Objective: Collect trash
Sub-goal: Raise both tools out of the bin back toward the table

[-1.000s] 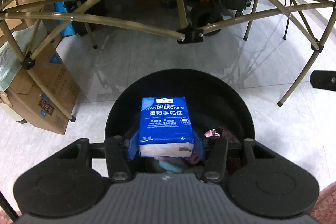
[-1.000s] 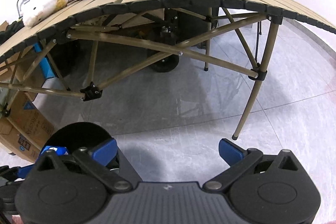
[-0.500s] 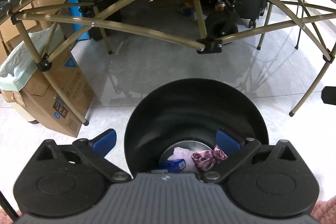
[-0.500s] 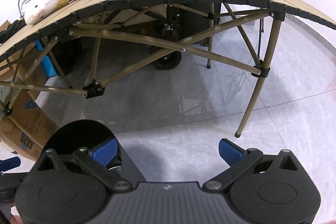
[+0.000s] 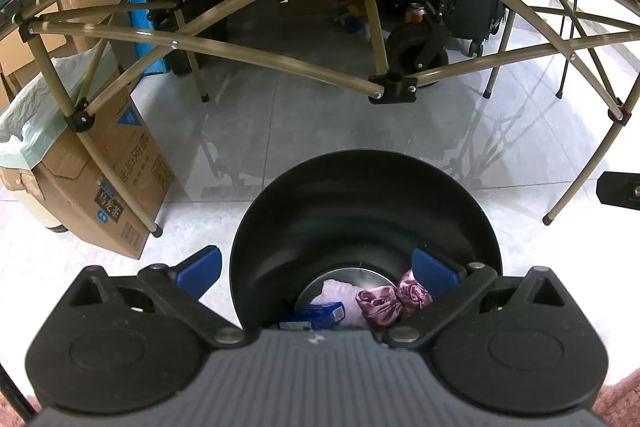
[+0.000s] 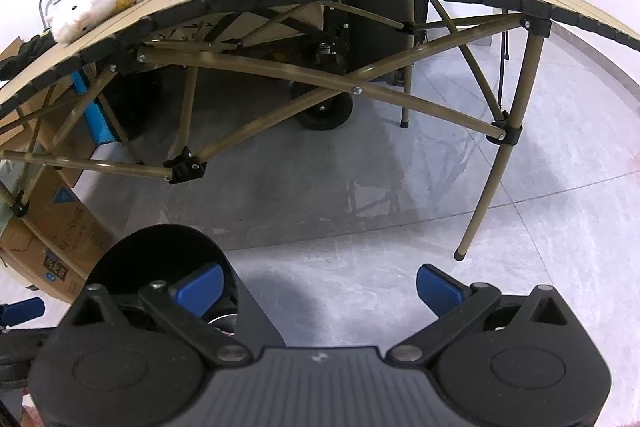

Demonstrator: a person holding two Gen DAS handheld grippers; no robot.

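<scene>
Left wrist: tissue pack (image 5: pixel 316 313) in bin (image 5: pixel 360 187) below spread hand-held gripper (image 5: pixel 316 273).

Black bin (image 5: pixel 320 211), blue tissue pack (image 5: pixel 316 315)

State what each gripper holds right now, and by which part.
Nothing. The left gripper has open jaws above the black bin; the right gripper is open over bare floor.

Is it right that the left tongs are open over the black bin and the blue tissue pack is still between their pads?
Not quite. The left tongs are open over the black bin, but nothing is between their pads; the blue tissue pack lies inside the bin beside pink scraps, as the left wrist view shows.
</scene>
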